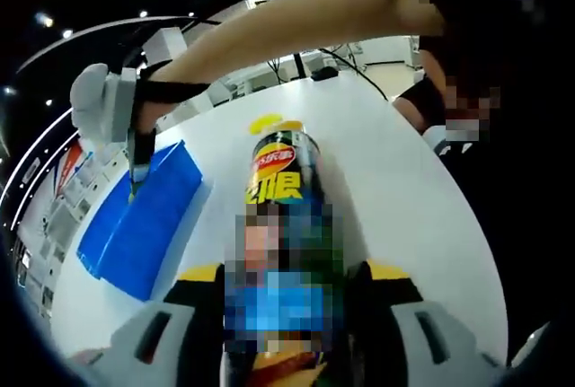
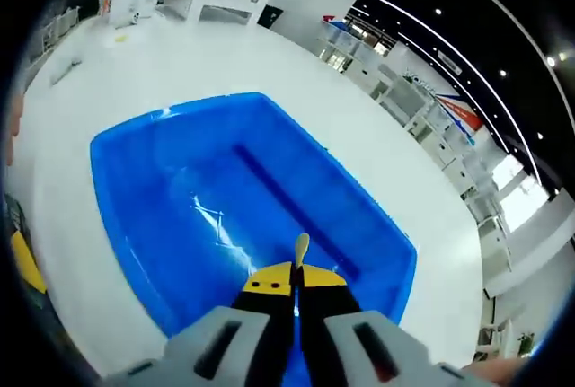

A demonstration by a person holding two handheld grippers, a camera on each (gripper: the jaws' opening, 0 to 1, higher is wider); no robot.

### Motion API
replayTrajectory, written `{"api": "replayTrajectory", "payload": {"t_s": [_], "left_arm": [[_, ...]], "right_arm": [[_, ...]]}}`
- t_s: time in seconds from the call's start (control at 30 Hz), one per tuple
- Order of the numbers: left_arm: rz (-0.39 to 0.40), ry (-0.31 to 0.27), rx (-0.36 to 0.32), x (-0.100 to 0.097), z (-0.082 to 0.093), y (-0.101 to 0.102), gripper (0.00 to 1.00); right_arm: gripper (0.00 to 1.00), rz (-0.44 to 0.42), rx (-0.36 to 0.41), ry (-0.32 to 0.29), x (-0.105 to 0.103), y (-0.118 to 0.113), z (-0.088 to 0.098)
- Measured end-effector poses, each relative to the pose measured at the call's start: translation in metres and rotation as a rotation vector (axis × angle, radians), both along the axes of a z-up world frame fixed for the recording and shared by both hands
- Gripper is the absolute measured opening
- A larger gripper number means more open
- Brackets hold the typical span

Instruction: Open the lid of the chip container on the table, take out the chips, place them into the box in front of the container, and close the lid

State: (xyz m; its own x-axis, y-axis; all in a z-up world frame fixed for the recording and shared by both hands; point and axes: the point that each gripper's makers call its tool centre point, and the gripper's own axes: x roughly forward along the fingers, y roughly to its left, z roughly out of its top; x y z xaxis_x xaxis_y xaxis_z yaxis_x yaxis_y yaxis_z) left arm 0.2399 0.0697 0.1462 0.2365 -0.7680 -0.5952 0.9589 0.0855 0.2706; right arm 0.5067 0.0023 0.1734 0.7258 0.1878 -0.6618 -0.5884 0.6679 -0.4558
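Now, right tool (image 2: 296,286) (chip (image 2: 301,248) pinched) over box (image 2: 162,180)

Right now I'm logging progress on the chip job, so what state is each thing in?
chip container: lying flat, held in the left gripper, lid off
yellow lid: on the table, beyond the container
blue box: open, empty
chip: pinched in the right gripper, over the box

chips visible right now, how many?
1. A single chip is pinched at the tips of the right tongs, above the blue box. More may be hidden inside the chip container gripped by the left tongs.
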Motion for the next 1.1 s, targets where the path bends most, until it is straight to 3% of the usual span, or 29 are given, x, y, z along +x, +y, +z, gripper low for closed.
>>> {"api": "replayTrajectory", "payload": {"t_s": [0.2, 0.3, 0.67, 0.87, 1.1], "left_arm": [[-0.001, 0.003, 0.000, 0.012, -0.001, 0.007, 0.61], [-0.001, 0.004, 0.000, 0.010, -0.002, 0.006, 0.61], [0.001, 0.006, 0.000, -0.007, -0.001, -0.004, 0.61], [0.002, 0.010, 0.000, -0.011, -0.001, -0.006, 0.61], [0.002, 0.011, 0.001, -0.013, -0.001, -0.007, 0.61]], "right_arm": [[0.04, 0.017, 0.006, 0.009, -0.014, 0.003, -0.001], [0.11, 0.016, 0.012, -0.004, -0.016, 0.002, 0.002], [0.14, 0.018, 0.070, -0.010, -0.018, 0.003, 0.011], [0.16, 0.032, 0.206, -0.039, -0.032, -0.002, 0.044], [0.16, 0.002, 0.400, -0.026, -0.075, -0.038, 0.078]]}}
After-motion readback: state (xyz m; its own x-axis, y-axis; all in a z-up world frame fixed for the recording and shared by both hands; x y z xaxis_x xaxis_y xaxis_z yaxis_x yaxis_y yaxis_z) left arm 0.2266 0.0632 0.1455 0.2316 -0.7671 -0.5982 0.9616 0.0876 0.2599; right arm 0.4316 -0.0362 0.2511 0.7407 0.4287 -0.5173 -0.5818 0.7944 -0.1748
